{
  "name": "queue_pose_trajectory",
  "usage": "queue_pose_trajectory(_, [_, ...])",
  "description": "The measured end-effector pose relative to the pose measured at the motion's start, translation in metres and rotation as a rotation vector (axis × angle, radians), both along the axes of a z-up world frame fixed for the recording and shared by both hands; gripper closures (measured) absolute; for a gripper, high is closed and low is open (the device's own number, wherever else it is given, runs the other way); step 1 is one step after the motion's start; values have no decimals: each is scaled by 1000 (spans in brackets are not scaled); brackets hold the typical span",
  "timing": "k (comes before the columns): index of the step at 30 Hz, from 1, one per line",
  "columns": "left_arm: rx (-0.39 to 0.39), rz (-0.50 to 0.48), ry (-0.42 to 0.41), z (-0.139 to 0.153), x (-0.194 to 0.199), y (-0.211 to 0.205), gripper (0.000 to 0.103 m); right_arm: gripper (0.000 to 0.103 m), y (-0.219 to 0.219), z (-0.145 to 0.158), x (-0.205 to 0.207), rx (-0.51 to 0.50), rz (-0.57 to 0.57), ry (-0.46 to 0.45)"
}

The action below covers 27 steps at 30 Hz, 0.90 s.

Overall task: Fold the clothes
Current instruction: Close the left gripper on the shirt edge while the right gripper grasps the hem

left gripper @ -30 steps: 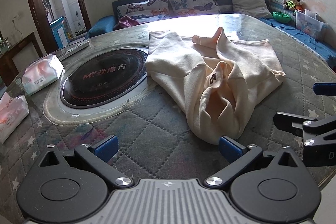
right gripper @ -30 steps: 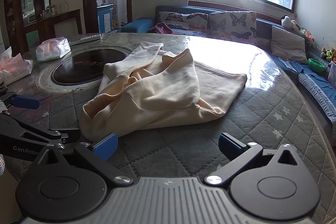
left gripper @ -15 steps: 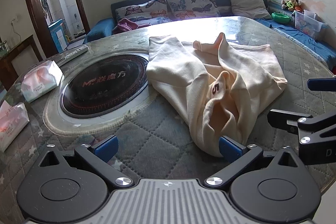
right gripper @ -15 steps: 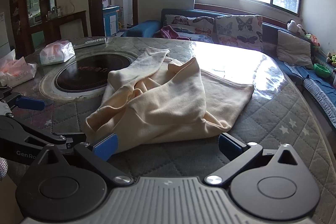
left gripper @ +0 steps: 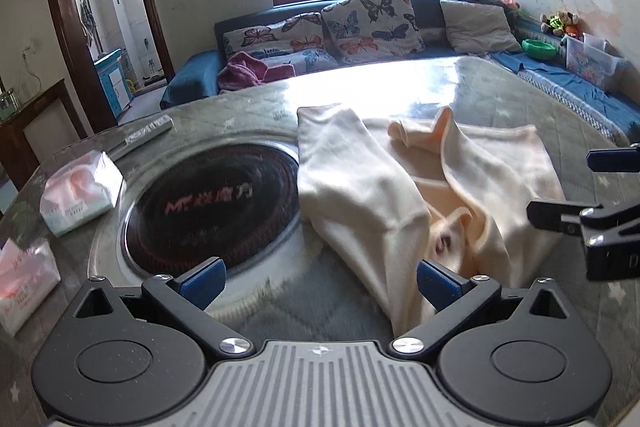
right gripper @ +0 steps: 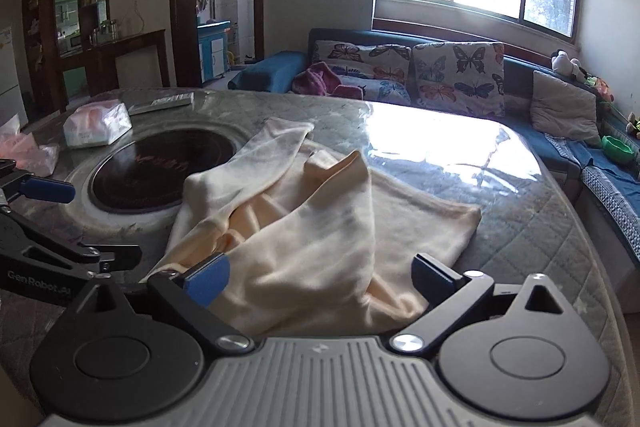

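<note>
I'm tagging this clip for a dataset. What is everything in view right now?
garment: 1, cream, crumpled on the table, one edge over the cooktop rim
table: 1, grey quilted cover under a glossy sheet
cooktop: 1, black round, set into the table, left of the garment
tissue packs: 2, white and pink, on the table's left edge
remote: 1, grey, beyond the cooktop
sofa: 1, blue, under the window
butterfly cushions: 2, patterned, on the sofa
plain cushion: 1, grey, on the sofa
maroon cloth: 1, on the sofa
green bowl: 1, far right
left gripper: blue fingers open, right finger at the garment's near end
right gripper: blue fingers open, straddling the garment's near edge
</note>
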<state>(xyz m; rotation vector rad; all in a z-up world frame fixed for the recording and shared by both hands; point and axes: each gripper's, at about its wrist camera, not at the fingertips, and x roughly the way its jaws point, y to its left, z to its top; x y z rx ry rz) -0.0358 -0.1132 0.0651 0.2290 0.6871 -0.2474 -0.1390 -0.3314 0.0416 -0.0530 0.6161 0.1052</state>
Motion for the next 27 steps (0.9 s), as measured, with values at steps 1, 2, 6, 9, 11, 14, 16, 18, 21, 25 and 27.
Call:
queue_pose_trajectory(1, [2,0,-4,1,6,-1,0,6,-3,1,7,2,-2,-2])
queue_pose_trajectory(2, [5,0,-8,2,11,-2,0,7,-6,2,14,4,-4,-3])
queue_pose_trajectory(6, [6,-9,-20,5,37,-9,0,14,-19,4,48,25,-3,7])
queue_pose_trajectory(9, [8,-19,-13,2,57,-15,0,21,-26,1,76,54,-4,29])
queue_pose_trajectory(11, [3,-29,-2,0,71,-20,1,25,-31,-3,95,75,-1,46])
queue_pose_trajectory(14, [-19,-46,19,-1,90,-25,4,32,-37,-11,121,94,3,70])
queue_pose_trajectory(16, [-24,-50,28,-3,105,-28,7,35,-38,-17,136,103,13,85])
queue_pose_trajectory(18, [-25,-52,31,-6,120,-32,11,38,-38,-24,150,113,24,99])
queue_pose_trajectory(21, [-27,-58,39,-10,142,-40,13,44,-40,-34,166,139,35,128])
queue_pose_trajectory(25, [-25,-79,33,-15,169,-55,14,55,-44,-44,176,168,55,148])
queue_pose_trajectory(27, [-21,-91,28,-18,181,-64,14,67,-47,-47,177,195,69,159])
